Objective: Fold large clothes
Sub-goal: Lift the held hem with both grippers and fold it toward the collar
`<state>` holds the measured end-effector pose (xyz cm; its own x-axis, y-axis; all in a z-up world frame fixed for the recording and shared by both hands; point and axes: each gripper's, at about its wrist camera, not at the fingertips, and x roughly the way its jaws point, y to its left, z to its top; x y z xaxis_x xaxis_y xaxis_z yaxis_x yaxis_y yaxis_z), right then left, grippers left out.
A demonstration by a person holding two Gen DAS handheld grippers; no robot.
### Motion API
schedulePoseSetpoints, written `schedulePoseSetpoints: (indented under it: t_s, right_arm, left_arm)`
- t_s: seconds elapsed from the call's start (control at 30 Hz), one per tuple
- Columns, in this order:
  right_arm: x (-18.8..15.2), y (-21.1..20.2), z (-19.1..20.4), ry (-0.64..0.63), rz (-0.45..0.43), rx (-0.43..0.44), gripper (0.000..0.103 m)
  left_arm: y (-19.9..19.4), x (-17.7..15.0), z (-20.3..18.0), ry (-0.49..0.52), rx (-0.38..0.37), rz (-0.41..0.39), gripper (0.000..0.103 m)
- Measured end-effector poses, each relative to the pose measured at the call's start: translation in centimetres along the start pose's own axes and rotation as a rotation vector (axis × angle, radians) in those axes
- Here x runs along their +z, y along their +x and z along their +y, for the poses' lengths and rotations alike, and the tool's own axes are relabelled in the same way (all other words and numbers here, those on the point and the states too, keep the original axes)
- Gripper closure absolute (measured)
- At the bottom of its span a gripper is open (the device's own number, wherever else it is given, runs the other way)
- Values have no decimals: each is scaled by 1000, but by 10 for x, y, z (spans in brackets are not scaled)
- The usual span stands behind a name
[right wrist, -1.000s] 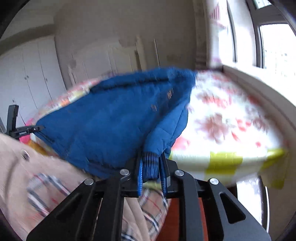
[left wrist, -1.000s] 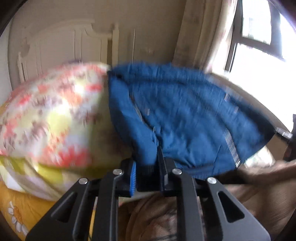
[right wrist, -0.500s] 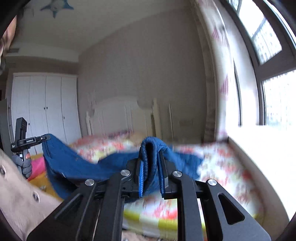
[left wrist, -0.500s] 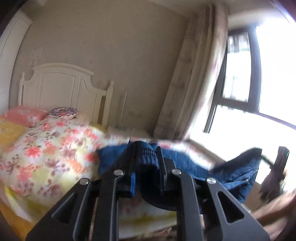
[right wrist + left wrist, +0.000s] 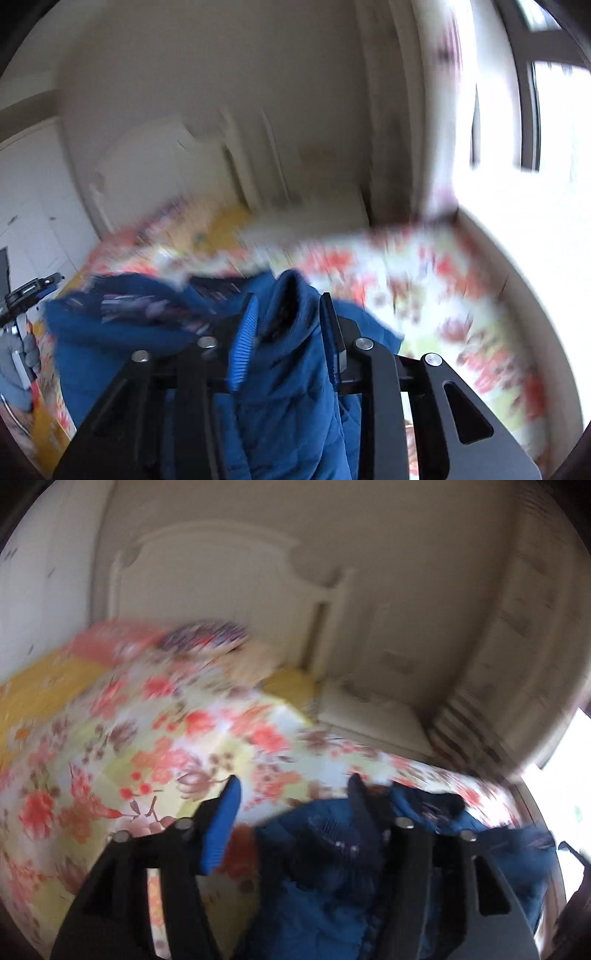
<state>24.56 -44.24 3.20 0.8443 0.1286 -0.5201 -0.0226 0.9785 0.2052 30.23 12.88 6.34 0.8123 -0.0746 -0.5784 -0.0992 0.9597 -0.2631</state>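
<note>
Blue padded jacket [image 5: 288, 387] is down at the near edge of the bed [image 5: 147, 746], spread crosswise over the floral cover, long axis running roughly nine to three o'clock in the right wrist view, one bunched fold poking up toward twelve.

Left hand-held gripper [image 5: 291, 794]: jaws spreading apart right now, wide gap, blue pad at ten o'clock well clear of the cloth; the jacket [image 5: 325, 871] lies under and against the right finger only, nothing pinched.

Right hand-held gripper [image 5: 288, 306]: jaws starting to part, the upright fold sits between the two pads; the left pad looks clear of it, the right pad I cannot tell.

A second ago both clamped the hem with the jacket lifted and stretched out; half a second ago it hung draped between them above the bed. Now it has dropped onto the cover.

Heavy motion blur. Headboard [image 5: 221, 590] and pillows smeared; the jacket's lower part is cut off behind the gripper bodies.
</note>
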Motion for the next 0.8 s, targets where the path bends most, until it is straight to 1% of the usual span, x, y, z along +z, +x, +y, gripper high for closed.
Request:
schedulePoseSetpoints:
  t_s: [0.03, 0.07, 0.1, 0.13, 0.17, 0.2, 0.27, 0.3, 0.33, 0.37, 0.47, 0.53, 0.6, 0.63, 0.67, 0.7, 0.73, 0.77, 0.8]
  right_arm:
    - [1, 14, -9, 33, 37, -3, 74]
    - [4, 20, -17, 50, 52, 8, 69]
    - [1, 25, -27, 65, 51, 24, 50]
    - [-2, 26, -32, 67, 46, 22, 30]
    - [-6, 26, -38, 64, 44, 8, 21]
    - [-11, 30, -47, 60, 46, 5, 17]
    - [-27, 40, -59, 62, 92, 30, 17]
    - [-35, 46, -63, 66, 125, 22, 17]
    - [-36, 51, -64, 66, 143, 18, 17]
    - [-38, 58, -63, 58, 163, 28, 17]
    - [-32, 71, -49, -4, 183, 42, 17]
    - [-25, 79, -33, -69, 200, 62, 17]
    - [-20, 91, -19, -118, 246, 84, 17]
    - [-19, 99, -16, -135, 268, 84, 19]
    - [-21, 107, -12, -155, 295, 75, 23]
    - [-23, 111, -11, -161, 305, 78, 40]
    - [-26, 113, -9, -164, 296, 88, 59]
    - [-28, 108, -6, -174, 260, 82, 70]
    - [-29, 100, -4, -184, 225, 78, 80]
  left_arm:
    - [11, 0, 9, -21, -4, 20, 35]
    - [20, -3, 18, -35, -12, 41, 33]
    - [28, -7, 26, -32, -31, 66, 32]
    - [35, -13, 30, -10, -54, 90, 29]
    - [40, -20, 33, 19, -80, 116, 27]
    - [46, -26, 32, 44, -101, 137, 27]
    - [58, -38, 27, 102, -161, 196, 23]
    - [65, -44, 22, 132, -193, 226, 22]
    - [71, -48, 17, 156, -209, 251, 20]
    - [79, -52, 11, 187, -210, 281, 20]
    - [96, -63, -2, 241, -200, 333, 20]
    - [105, -66, -7, 249, -196, 355, 18]
    - [115, -66, -4, 223, -202, 383, 14]
    - [118, -66, 0, 196, -220, 394, 15]
    - [118, -64, 3, 171, -237, 398, 29]
    - [114, -64, 8, 143, -278, 382, 44]
    - [110, -63, 10, 137, -278, 362, 59]
    - [101, -62, 11, 135, -282, 325, 81]
    - [85, -61, 10, 130, -315, 286, 86]
